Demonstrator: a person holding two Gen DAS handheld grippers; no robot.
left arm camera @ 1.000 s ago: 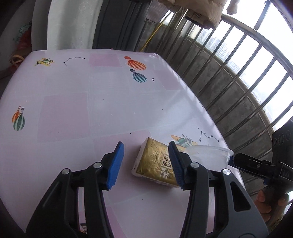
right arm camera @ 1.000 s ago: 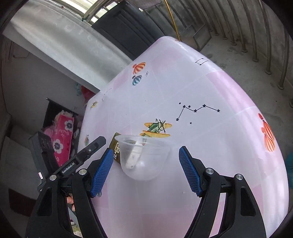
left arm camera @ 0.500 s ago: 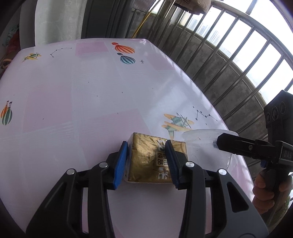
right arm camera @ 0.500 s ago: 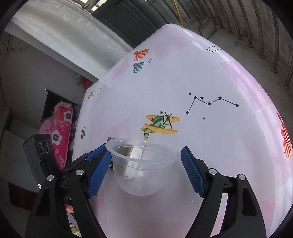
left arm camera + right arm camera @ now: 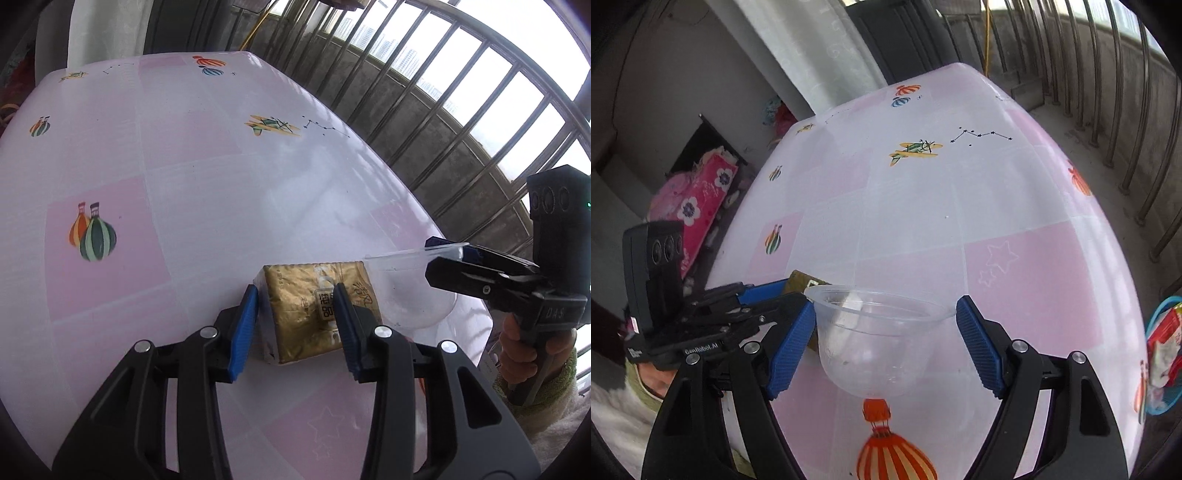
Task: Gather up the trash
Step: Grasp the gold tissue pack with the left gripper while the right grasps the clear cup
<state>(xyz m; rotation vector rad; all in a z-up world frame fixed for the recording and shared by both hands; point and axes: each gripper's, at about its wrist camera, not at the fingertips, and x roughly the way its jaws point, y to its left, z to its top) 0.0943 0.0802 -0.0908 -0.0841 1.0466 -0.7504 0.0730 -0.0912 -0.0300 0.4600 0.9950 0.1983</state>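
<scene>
The right gripper (image 5: pixel 443 254) body reads "DAS"; the left gripper (image 5: pixel 798 291) body reads "GenRobot.AI". The gold packet's (image 5: pixel 317 295) label print is unreadable.

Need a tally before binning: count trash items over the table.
2: gold packet at the table edge; clear cup beside it, a white scrap maybe inside. More may be hidden.
</scene>
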